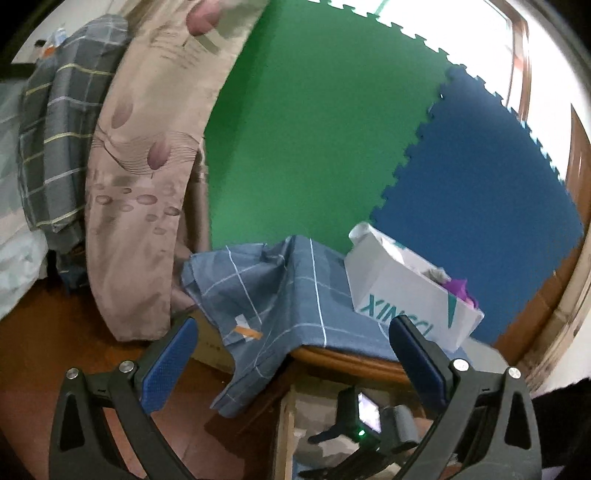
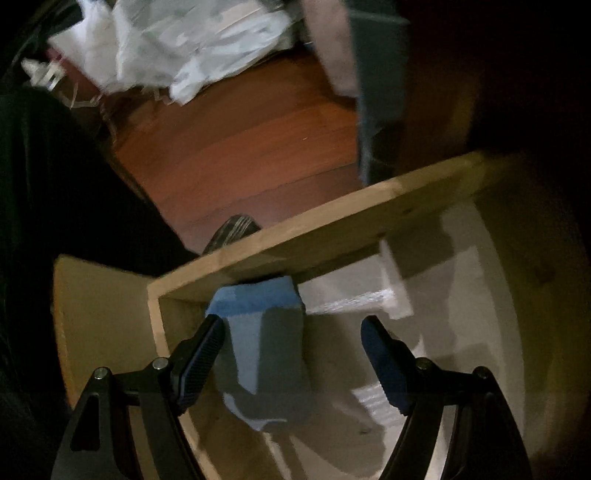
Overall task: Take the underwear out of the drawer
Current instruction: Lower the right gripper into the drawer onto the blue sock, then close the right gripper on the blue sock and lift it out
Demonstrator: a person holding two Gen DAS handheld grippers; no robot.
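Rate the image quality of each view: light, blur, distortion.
Left wrist view: bright, mostly sharp, window blown out, fisheye bending the green mat. Right wrist view: dim, dark vignette at the edges, motion-smeared white bags, hard shadows inside the drawer across the blue underwear.

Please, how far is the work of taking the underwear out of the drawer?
Done: the drawer stands open. In hand: the right gripper, open, points down over the folded blue underwear, not gripping it. Left: close on it and lift it out. The left gripper is open, empty.
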